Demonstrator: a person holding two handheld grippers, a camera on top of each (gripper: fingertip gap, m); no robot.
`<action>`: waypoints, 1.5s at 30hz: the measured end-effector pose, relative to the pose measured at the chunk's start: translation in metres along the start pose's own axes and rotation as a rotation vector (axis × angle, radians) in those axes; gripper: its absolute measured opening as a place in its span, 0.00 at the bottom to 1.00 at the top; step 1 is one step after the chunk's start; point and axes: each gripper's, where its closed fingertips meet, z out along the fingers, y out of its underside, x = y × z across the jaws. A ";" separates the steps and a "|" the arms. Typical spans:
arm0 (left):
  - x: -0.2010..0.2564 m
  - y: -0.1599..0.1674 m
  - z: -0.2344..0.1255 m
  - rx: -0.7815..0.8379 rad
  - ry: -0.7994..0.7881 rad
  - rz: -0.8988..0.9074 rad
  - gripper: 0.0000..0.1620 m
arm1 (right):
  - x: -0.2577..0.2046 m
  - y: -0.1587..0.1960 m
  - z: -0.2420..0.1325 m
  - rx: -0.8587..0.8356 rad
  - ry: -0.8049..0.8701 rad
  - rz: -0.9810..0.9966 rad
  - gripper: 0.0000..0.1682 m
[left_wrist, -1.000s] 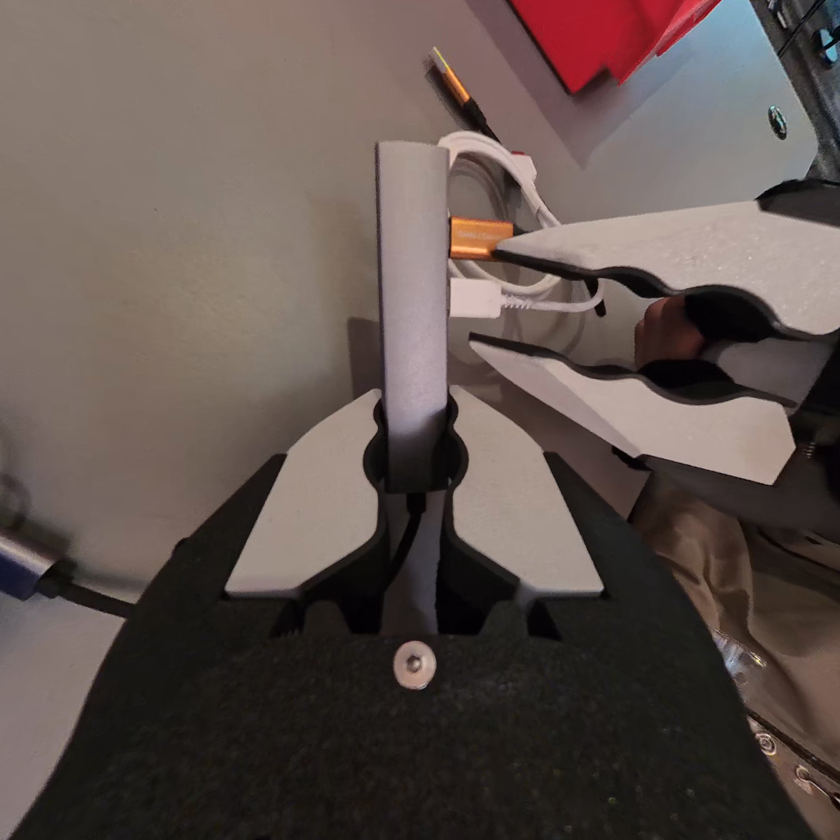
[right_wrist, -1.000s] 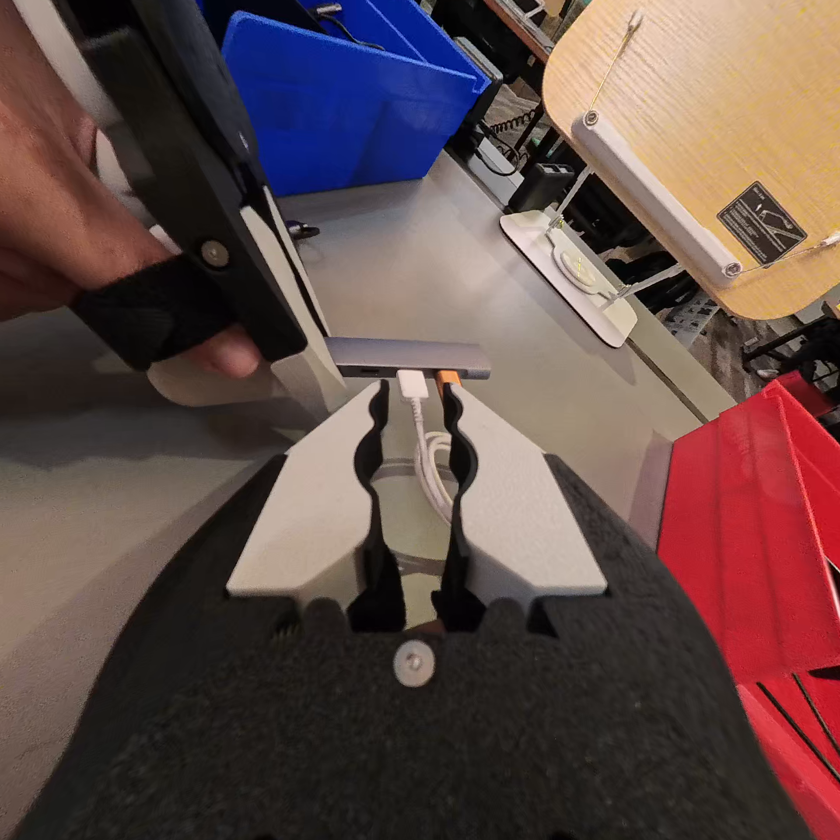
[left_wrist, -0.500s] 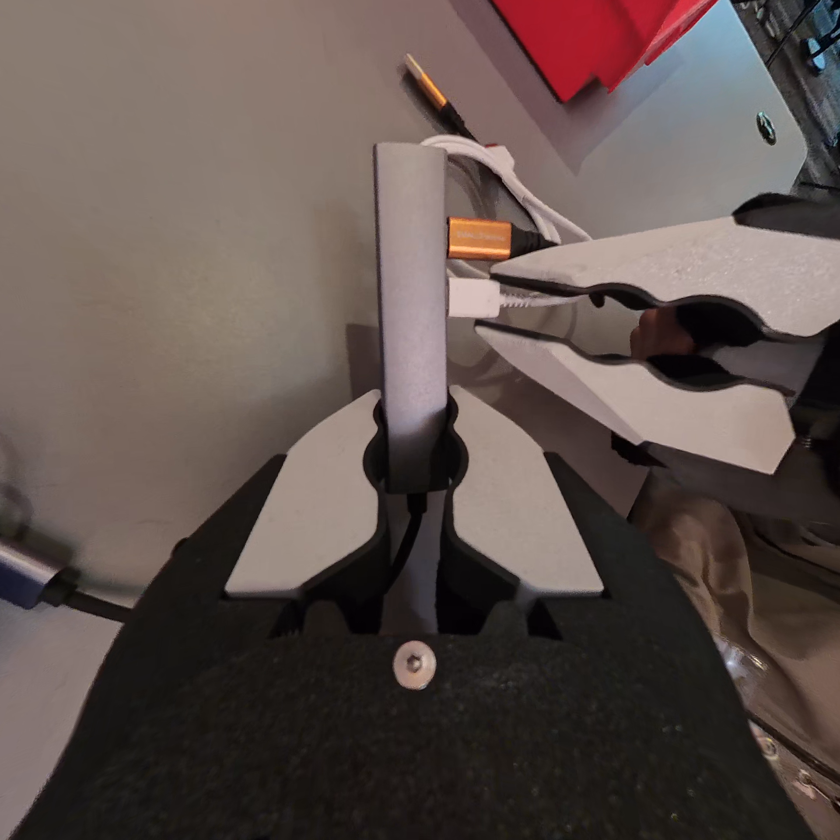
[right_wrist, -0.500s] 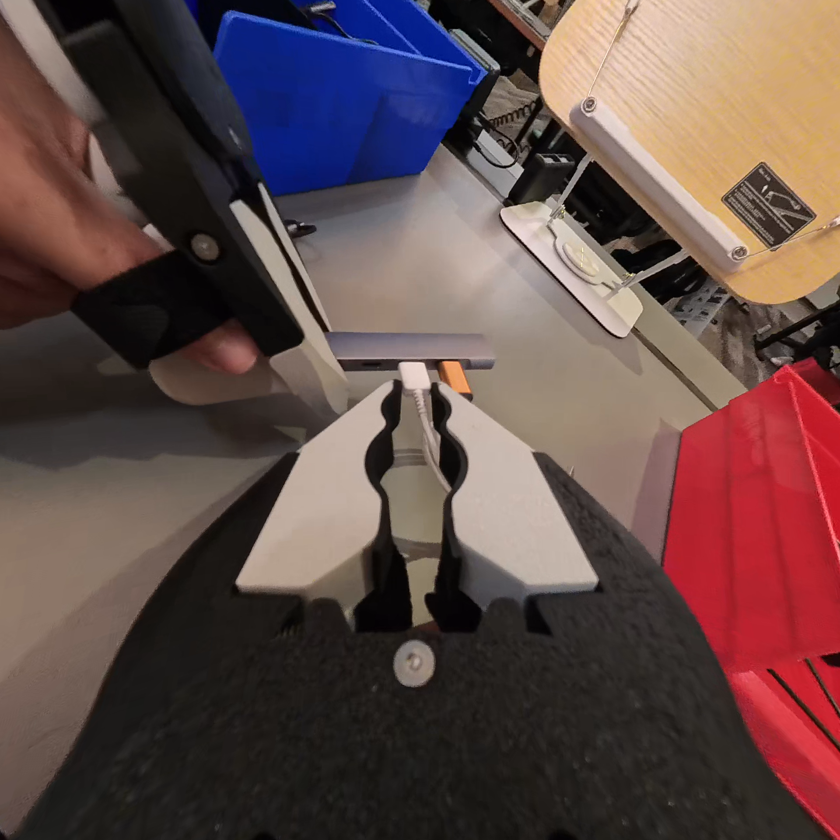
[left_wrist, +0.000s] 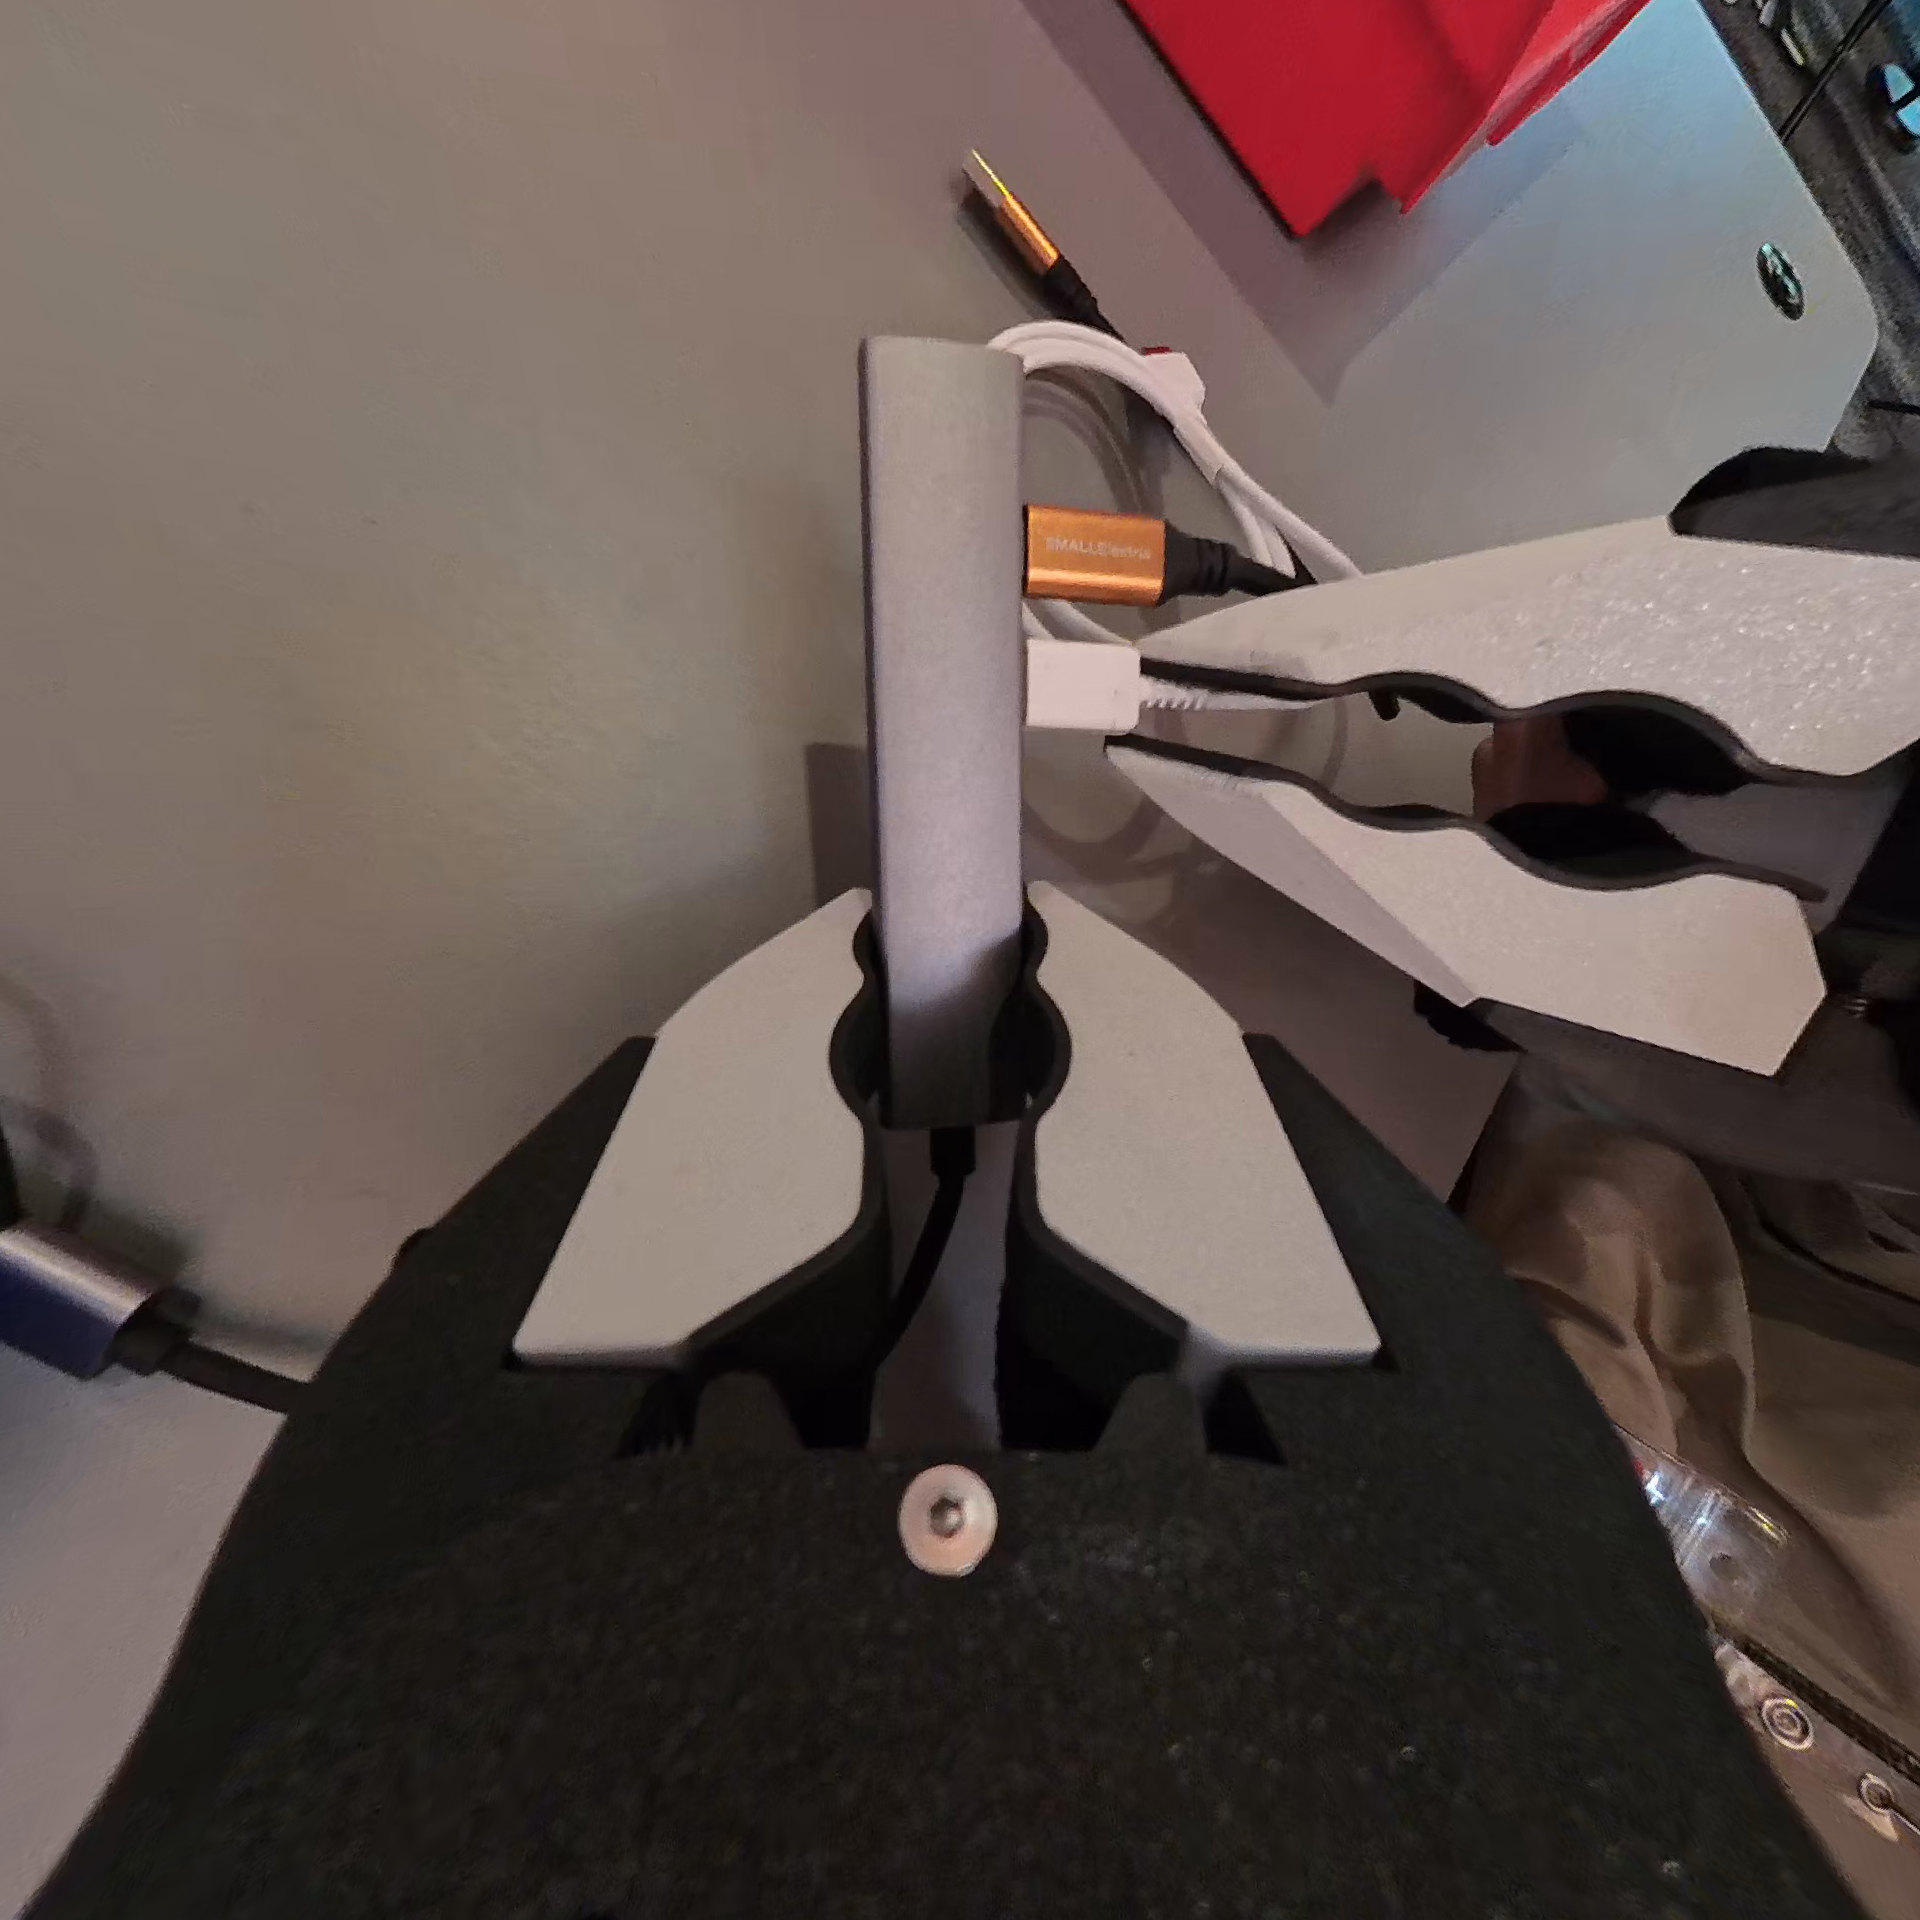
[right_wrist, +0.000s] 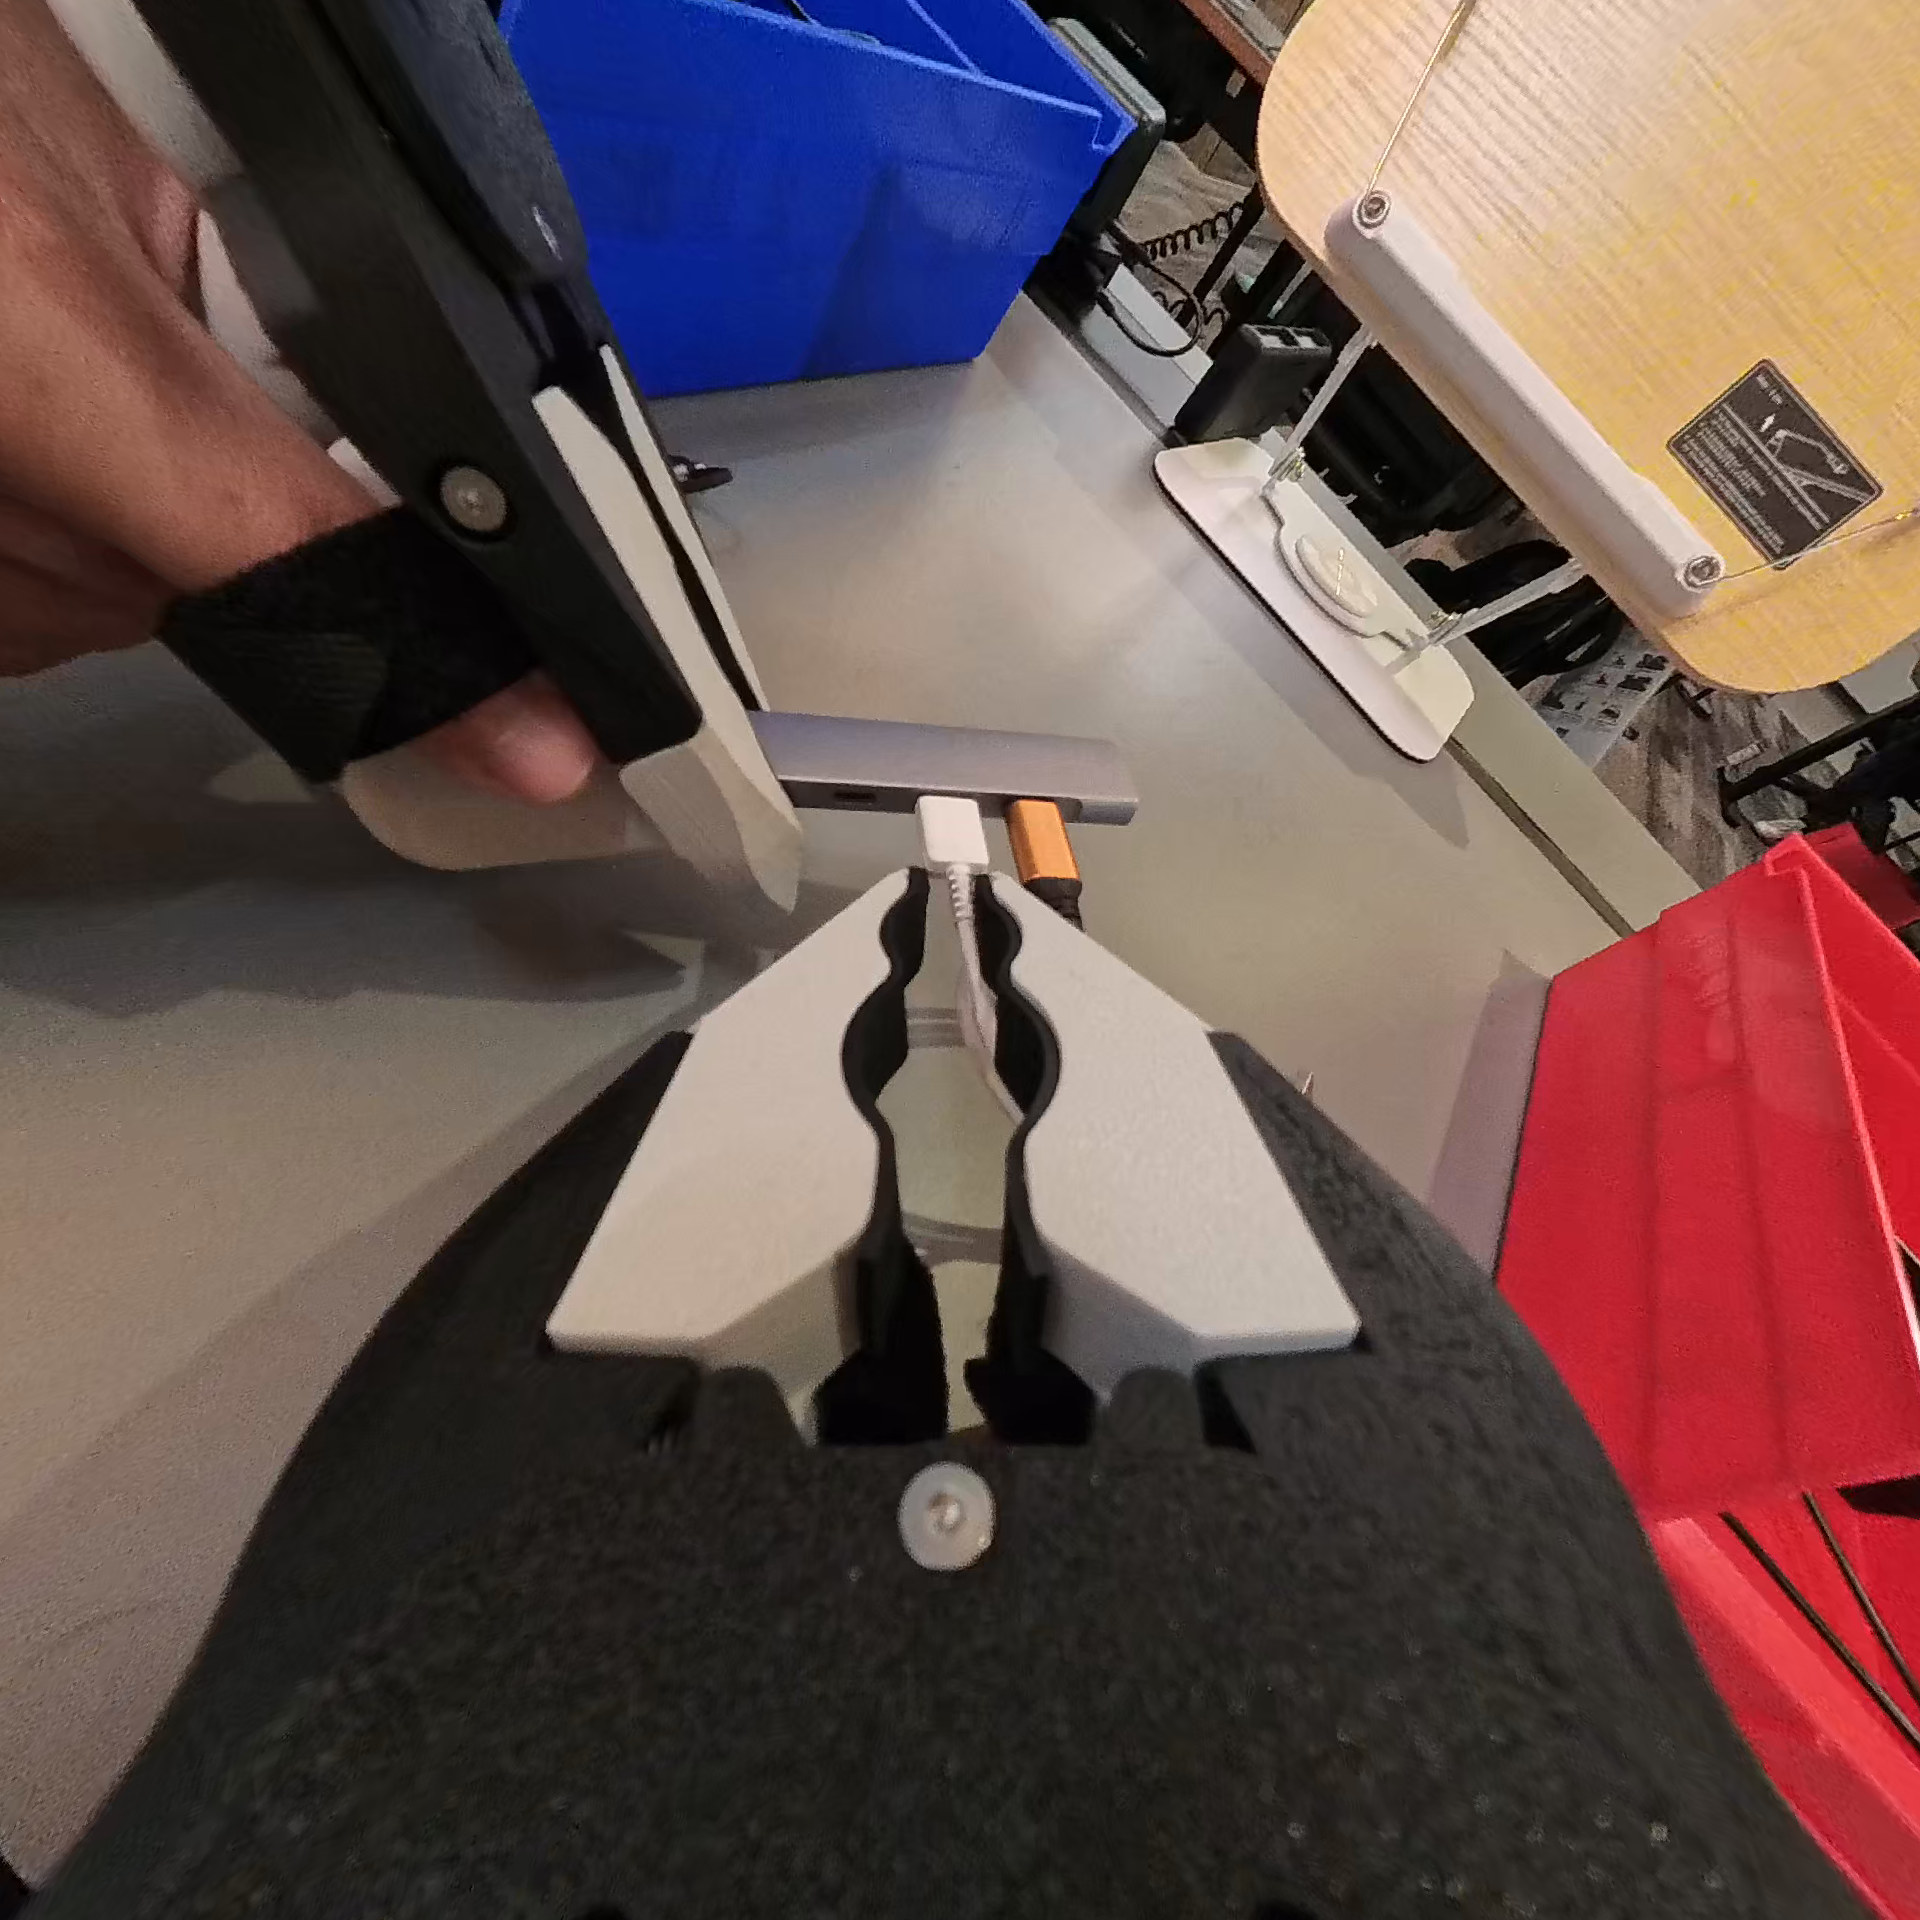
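Jaws of the left gripper (left_wrist: 945, 914) clamp the rigid grey hub (left_wrist: 940, 665) above the table (left_wrist: 364, 520); right gripper (right_wrist: 951, 883) jaws, narrow, straddle the limp white cable (right_wrist: 971, 966) behind its hard white plug (right_wrist: 951, 829), the firmer hold

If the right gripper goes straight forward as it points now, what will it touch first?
Most likely the white plug seated in the grey hub: the right gripper has its tips just behind it, around the white cable.

A grey hub (left_wrist: 938, 665) carries white (left_wrist: 1081, 688) and orange plugs (left_wrist: 1091, 554); red bin (right_wrist: 1704, 1195) right, blue bin (right_wrist: 831, 197) ahead.
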 end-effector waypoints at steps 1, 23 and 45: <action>0.000 0.000 0.000 0.000 -0.001 0.001 0.13 | 0.000 0.000 0.000 -0.003 -0.004 -0.001 0.05; 0.007 -0.013 0.011 0.014 -0.064 0.089 0.15 | 0.014 0.010 -0.021 -0.041 0.049 -0.031 0.01; 0.016 -0.025 0.009 0.100 -0.033 0.151 0.14 | 0.006 0.008 -0.023 -0.045 -0.020 0.068 0.01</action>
